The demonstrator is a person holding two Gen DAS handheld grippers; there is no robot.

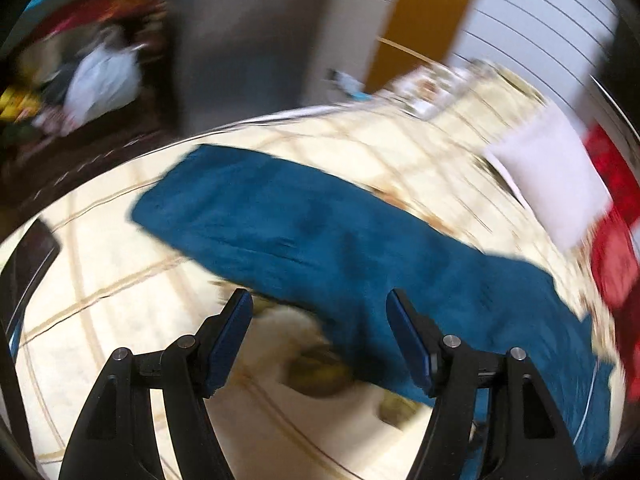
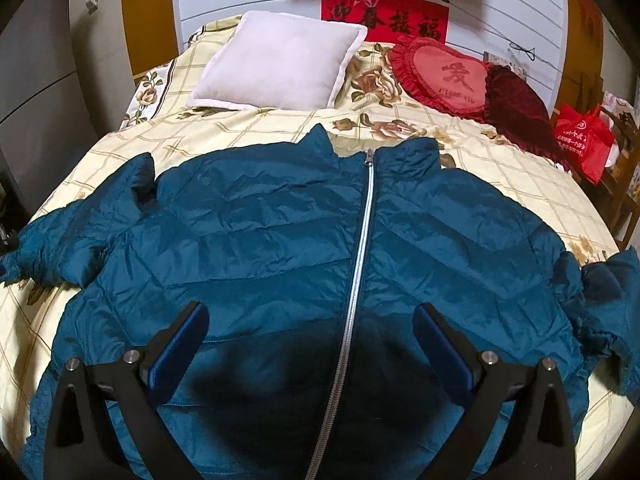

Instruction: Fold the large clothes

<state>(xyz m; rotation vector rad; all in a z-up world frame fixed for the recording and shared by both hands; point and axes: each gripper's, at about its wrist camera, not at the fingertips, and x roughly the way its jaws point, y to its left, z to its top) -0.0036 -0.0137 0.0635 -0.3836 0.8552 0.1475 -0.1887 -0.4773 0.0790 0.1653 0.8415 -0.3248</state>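
A teal puffer jacket (image 2: pixel 280 240) lies flat and face up on the bed, zipped shut, collar toward the pillows, both sleeves spread out sideways. My right gripper (image 2: pixel 312 312) hovers open above the jacket's lower front, astride the silver zipper (image 2: pixel 360 248), with nothing between its fingers. The left wrist view is motion-blurred: it shows one long teal sleeve (image 1: pixel 304 232) stretched across the bedspread. My left gripper (image 1: pixel 320 300) stands open over the near edge of that sleeve, holding nothing.
The bed has a cream checked floral bedspread (image 2: pixel 248 128). A white pillow (image 2: pixel 276 68), a red heart cushion (image 2: pixel 444 76) and a dark red cushion (image 2: pixel 516 108) lie at its head. A red bag (image 2: pixel 580 140) stands at the right; a dark cluttered area (image 1: pixel 80 80) lies beyond the bed's edge.
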